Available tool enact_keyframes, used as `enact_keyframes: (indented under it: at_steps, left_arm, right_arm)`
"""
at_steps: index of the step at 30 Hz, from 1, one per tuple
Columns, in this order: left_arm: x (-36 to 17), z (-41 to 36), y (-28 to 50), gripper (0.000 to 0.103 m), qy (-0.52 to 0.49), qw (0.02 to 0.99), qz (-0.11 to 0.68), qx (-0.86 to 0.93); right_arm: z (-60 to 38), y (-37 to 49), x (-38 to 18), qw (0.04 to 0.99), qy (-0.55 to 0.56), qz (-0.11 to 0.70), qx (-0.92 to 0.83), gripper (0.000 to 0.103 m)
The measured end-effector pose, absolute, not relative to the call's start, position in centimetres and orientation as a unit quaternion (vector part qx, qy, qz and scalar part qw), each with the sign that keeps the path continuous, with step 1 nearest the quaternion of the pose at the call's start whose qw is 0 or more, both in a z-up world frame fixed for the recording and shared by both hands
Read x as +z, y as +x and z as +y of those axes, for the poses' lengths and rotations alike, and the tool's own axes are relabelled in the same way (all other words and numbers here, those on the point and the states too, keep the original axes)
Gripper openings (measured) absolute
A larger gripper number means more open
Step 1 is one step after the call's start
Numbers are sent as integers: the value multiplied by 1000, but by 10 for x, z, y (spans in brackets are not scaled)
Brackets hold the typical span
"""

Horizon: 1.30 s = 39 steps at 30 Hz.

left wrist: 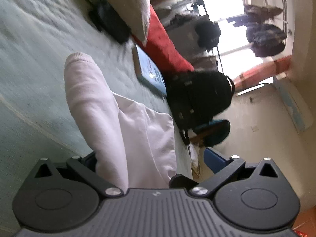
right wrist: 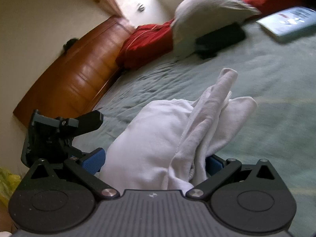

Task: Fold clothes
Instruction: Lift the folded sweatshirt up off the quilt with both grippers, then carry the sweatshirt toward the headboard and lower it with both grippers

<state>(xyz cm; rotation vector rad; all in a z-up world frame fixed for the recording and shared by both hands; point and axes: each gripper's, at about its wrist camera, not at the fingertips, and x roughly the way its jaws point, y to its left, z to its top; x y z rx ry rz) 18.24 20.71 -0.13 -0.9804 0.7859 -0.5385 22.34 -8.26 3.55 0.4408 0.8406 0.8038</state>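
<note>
Both grippers pinch the white garment (right wrist: 158, 138) above the green bedspread (right wrist: 266, 79). Your right gripper (right wrist: 156, 164) clamps a bunched wad between its blue pads (right wrist: 94, 159). Your left gripper (left wrist: 136, 169) grips the cloth too, sleeve (left wrist: 83, 83) trailing over the bed. Pillows (right wrist: 207, 9), book (right wrist: 286, 21) and black case (right wrist: 219, 37) sit behind.

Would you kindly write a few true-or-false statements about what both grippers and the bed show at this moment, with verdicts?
1. The white garment is bunched between the right gripper fingers. True.
2. The bed cover is bright yellow. False: it is pale green.
3. A book lies on the bed. True.
4. The left gripper holds nothing. False: white cloth runs between its fingers.
5. The pillow beside the red cushion is black. False: it is white.
</note>
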Motion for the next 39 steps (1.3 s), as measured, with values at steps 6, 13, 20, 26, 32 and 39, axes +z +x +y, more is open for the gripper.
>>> enact_keyframes:
  at_steps: [6, 13, 20, 26, 32, 39]
  left_arm:
    - [5, 275, 184, 102, -450, 798, 344, -206]
    - [8, 346, 195, 102, -434, 823, 330, -158]
    - [0, 407, 213, 102, -439, 832, 324, -106]
    - [-2, 438, 213, 102, -440, 843, 302, -69]
    - [-16, 457, 199, 101, -409, 868, 275, 64]
    - [-9, 427, 165, 102, -336, 906, 257, 33]
  right_arm:
    - [-6, 245, 42, 804, 184, 394, 406, 103]
    - [85, 271, 45, 801, 147, 374, 443, 103]
    - [156, 284, 36, 800, 103, 362, 467, 103]
    - [191, 286, 23, 787, 106, 373, 479, 103]
    - [181, 286, -5, 771, 118, 400, 481, 103]
    - [140, 324, -38, 730, 239, 454, 452, 103]
